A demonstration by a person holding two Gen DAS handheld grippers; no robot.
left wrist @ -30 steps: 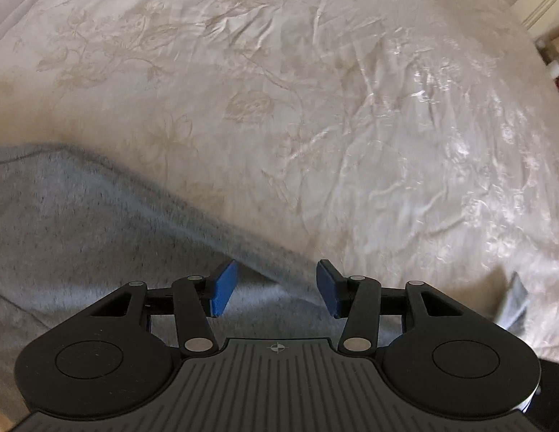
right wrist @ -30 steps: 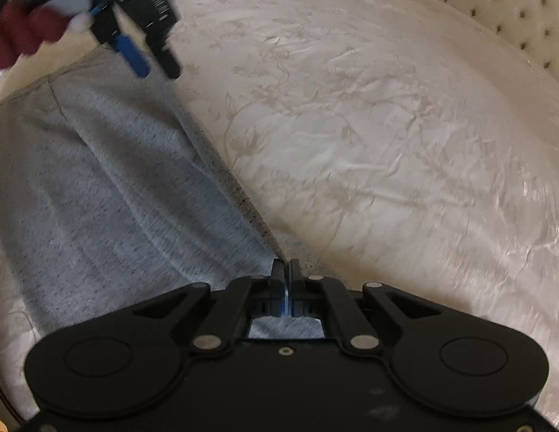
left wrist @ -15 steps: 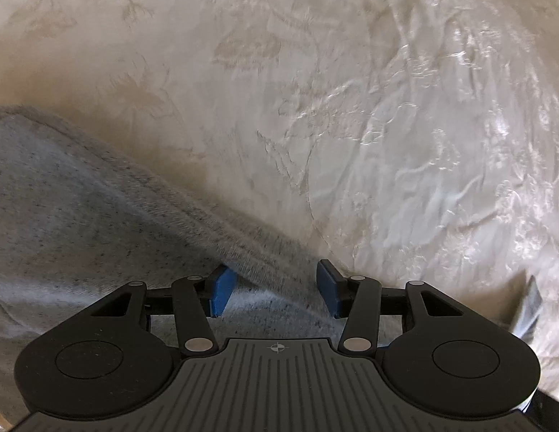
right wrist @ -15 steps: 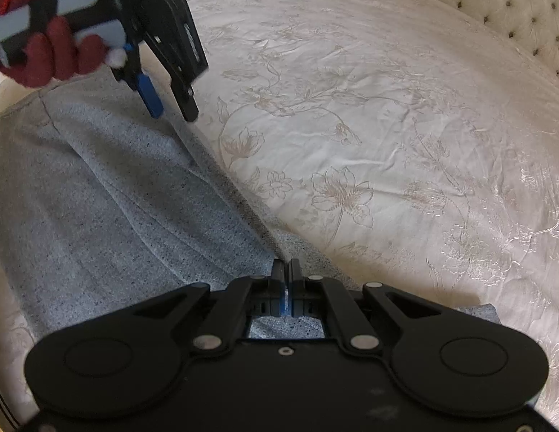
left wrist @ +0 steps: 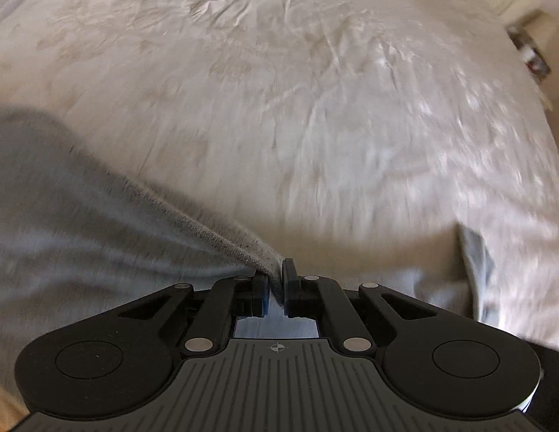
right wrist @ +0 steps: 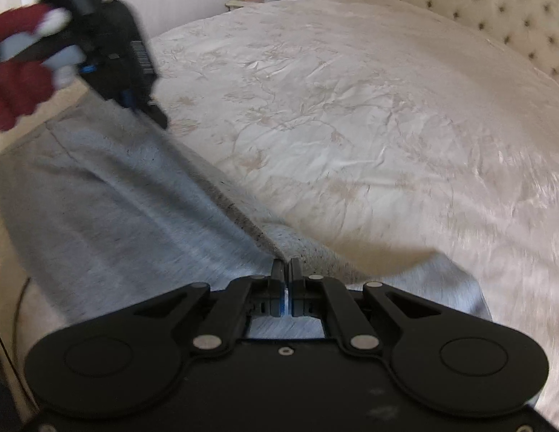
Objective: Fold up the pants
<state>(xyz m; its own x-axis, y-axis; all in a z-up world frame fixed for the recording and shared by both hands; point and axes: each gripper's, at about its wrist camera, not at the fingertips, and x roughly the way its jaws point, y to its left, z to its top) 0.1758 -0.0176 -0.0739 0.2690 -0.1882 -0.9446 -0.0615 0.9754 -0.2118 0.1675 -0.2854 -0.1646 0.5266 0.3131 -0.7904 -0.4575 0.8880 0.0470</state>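
The gray pants (right wrist: pixel 128 208) lie flat on the left side of the big cream bed cover (right wrist: pixel 351 136), close to the near edge of the bed. Their long way runs from the far left corner, by the person's hand in a red glove (right wrist: pixel 16 86), down toward the near middle. One long edge of the pants faces the wide bare part of the bed on the right — that is the side a fold would go toward, I think. The left gripper (right wrist: pixel 150 108) is at the far end of that edge, with its fingers pressed together on the cloth; from its own camera you can see the left gripper (left wrist: pixel 276 277) pinching a ridge of gray fabric that pulls up tight from the pants (left wrist: pixel 81 223). The right gripper (right wrist: pixel 286 277) is at the near end of the same edge, its fingers squeezed tight with a thin bit of pants between them. So both tools hold one long side, one at each end, and the cloth between them looks a little lifted. The rest of the pants lies to the left of the line between both grippers. The pictures are blurry, so small folds are hard to tell.
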